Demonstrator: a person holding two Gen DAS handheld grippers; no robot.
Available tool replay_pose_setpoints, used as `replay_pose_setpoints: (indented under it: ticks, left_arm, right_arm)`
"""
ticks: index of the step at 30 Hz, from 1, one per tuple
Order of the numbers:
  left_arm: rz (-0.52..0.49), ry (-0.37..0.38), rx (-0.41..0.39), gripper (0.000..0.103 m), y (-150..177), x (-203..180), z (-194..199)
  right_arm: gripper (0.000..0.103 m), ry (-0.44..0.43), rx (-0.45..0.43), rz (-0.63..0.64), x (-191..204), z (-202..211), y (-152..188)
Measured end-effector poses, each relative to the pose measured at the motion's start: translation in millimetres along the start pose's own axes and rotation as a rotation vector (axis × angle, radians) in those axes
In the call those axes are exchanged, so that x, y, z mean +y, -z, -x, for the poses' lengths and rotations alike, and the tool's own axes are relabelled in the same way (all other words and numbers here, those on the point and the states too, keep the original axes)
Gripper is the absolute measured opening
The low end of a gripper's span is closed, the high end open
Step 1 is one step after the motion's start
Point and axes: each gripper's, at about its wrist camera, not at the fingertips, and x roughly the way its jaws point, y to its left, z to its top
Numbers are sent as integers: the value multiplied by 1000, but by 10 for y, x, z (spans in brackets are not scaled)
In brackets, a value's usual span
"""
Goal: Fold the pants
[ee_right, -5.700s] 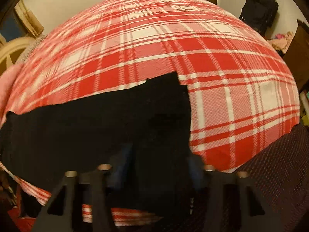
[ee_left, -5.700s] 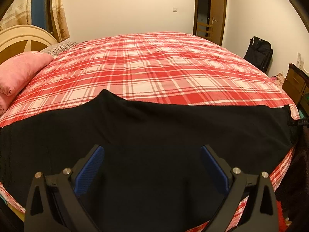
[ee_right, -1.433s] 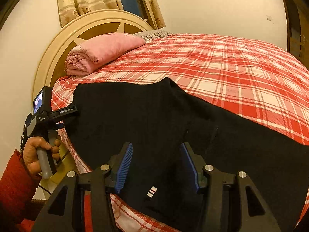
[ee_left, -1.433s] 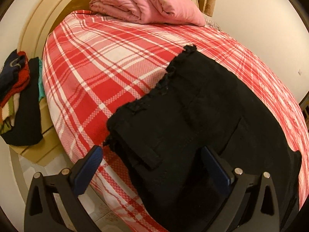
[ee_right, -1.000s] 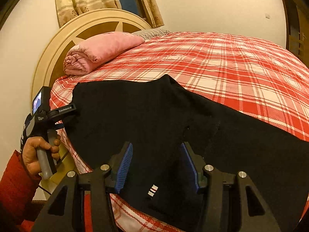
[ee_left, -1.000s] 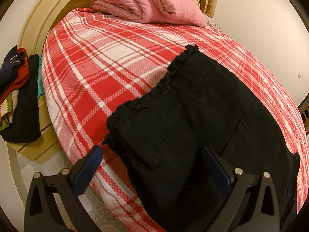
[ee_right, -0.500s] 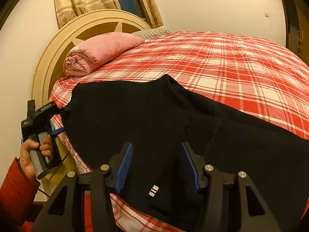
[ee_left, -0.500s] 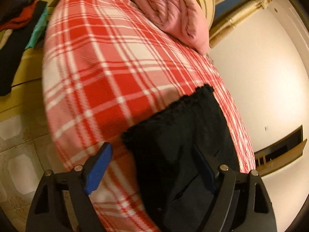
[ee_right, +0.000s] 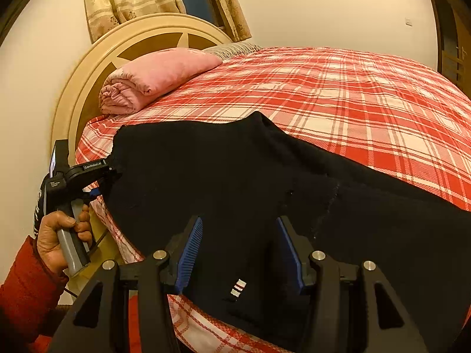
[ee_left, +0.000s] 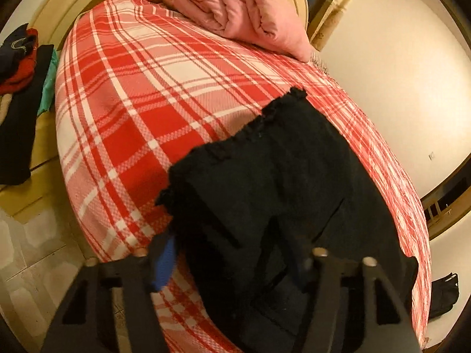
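Right wrist view: black pants (ee_right: pixel 235 182) lie spread along the near edge of the red plaid bedspread (ee_right: pixel 353 100). The right gripper (ee_right: pixel 240 253) hovers over them, jaws apart and empty. At left, the left gripper (ee_right: pixel 101 181) meets the waistband corner; blur prevents telling whether it is clamped. A rolled pink blanket (ee_right: pixel 156 73) lies against the headboard (ee_right: pixel 97 67), well apart from the pants.

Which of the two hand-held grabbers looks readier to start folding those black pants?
Probably the left gripper: its fingers sit at the pants' frayed end near the bed's edge. The right gripper hangs open above mid-fabric, gripping nothing.
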Motion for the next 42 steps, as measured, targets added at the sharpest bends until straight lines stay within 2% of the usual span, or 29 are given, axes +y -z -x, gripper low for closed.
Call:
replay_pose_setpoints:
  ticks: [1, 2, 3, 7, 11, 14, 18, 24, 28, 30, 35, 37, 38, 39, 40, 41, 42]
  left_arm:
    - [-5, 14, 0, 47, -10, 10, 14]
    - [-15, 34, -1, 37, -24, 6, 28]
    - [-25, 58, 2, 35, -44, -14, 49]
    - [-99, 25, -51, 33, 13, -177, 212]
    - [-253, 49, -150, 33, 68, -508, 484]
    - [-408, 119, -215, 32, 181, -864, 716]
    - [-608, 261, -239, 32, 473, -1397, 915]
    - [-867, 478, -214, 32, 1094, -1953, 1106]
    - [-1040, 576, -120, 32, 1570, -2229, 1090]
    - [-1109, 578, -74, 32, 1806, -2318, 1003]
    - [-1265, 494, 29, 33, 2236, -2433, 701]
    - [-1300, 472, 36, 35, 2268, -2441, 678]
    - [-1307, 474, 35, 40, 2265, -2444, 699]
    - [-1314, 486, 34, 53, 2264, -2429, 749]
    - [-1323, 513, 41, 62, 2249, -2408, 803]
    - [-1335, 538, 45, 81, 2210, -2399, 855]
    - [-1348, 551, 17, 91, 2146, -2370, 926]
  right_arm:
    - [54, 4, -5, -3, -10, 11, -1]
    - [54, 9, -9, -7, -27, 18, -3]
    - [54, 18, -13, -15, -55, 28, -6]
    - [54, 101, -13, -101, -295, 53, -6]
    - [54, 166, -30, -234, -651, 149, 39]
    - [54, 195, -47, -302, -856, 233, 61]
    - [54, 203, -60, -381, -1076, 320, 122]
    - [54, 212, -92, -442, -1231, 447, 198]
    - [54, 212, -117, -506, -1376, 531, 247]
    - [54, 215, -114, -525, -1417, 528, 269]
    - [54, 204, -117, -536, -1440, 548, 308]
    - [54, 185, -124, -549, -1467, 565, 310]
    - [54, 172, -131, -559, -1492, 572, 312]
    - [54, 155, -138, -573, -1519, 584, 315]
    - [54, 135, -148, -587, -1540, 604, 317]
    - [54, 108, -159, -599, -1560, 628, 317]
    - [54, 84, -170, -607, -1570, 651, 316]
